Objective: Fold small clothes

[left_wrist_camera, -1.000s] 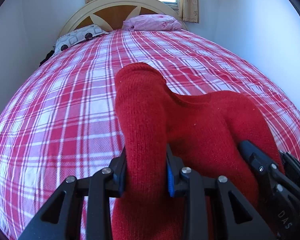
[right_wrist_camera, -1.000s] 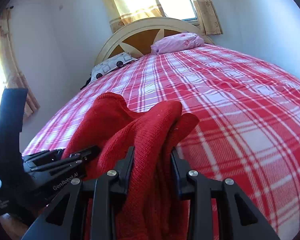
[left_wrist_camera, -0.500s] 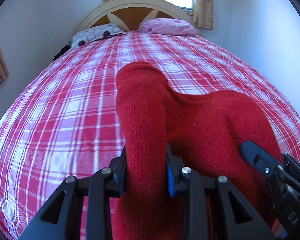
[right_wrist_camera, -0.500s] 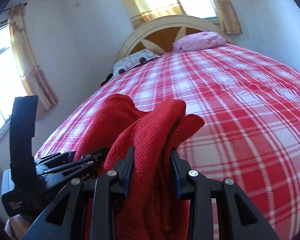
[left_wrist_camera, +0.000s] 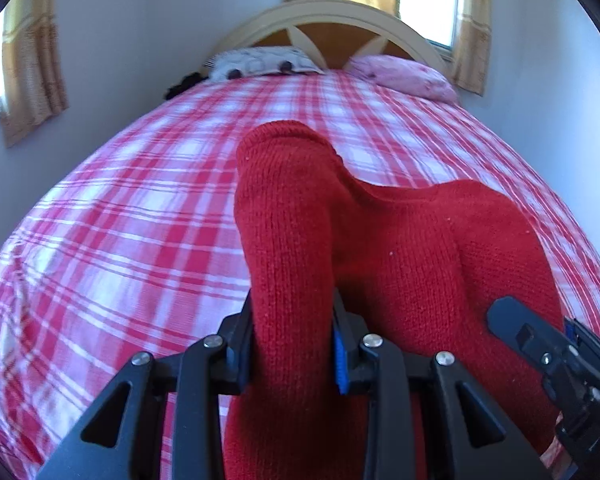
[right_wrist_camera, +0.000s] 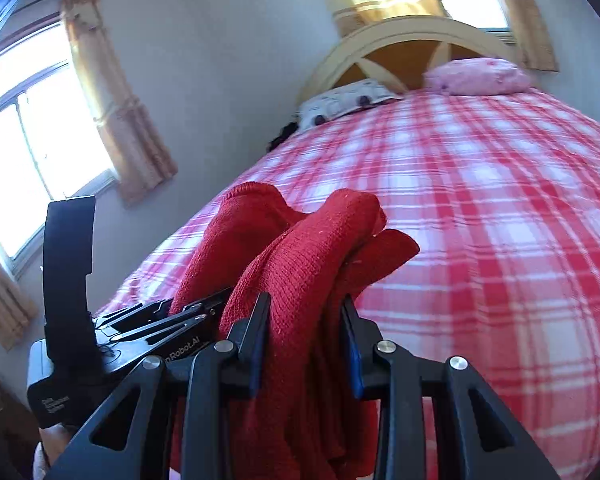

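Plaid-covered bed (left_wrist_camera: 120,216) fills background, arched headboard (left_wrist_camera: 324,20) at far end. Red knit garment (left_wrist_camera: 380,248) held above bedspread, nearer foot than headboard. Left gripper (left_wrist_camera: 292,344) jaws pinching one bunched fold between pads; right gripper (right_wrist_camera: 304,340) jaws pinching another fold, just beside left

A plain red knit garment (left_wrist_camera: 400,248) fills the lower centre over a bed (left_wrist_camera: 140,208) in red, pink and white plaid, with a pink pillow (left_wrist_camera: 404,78) and a white dark-spotted pillow (left_wrist_camera: 260,62) at the top, beside yellow-tan curtains (left_wrist_camera: 32,68).
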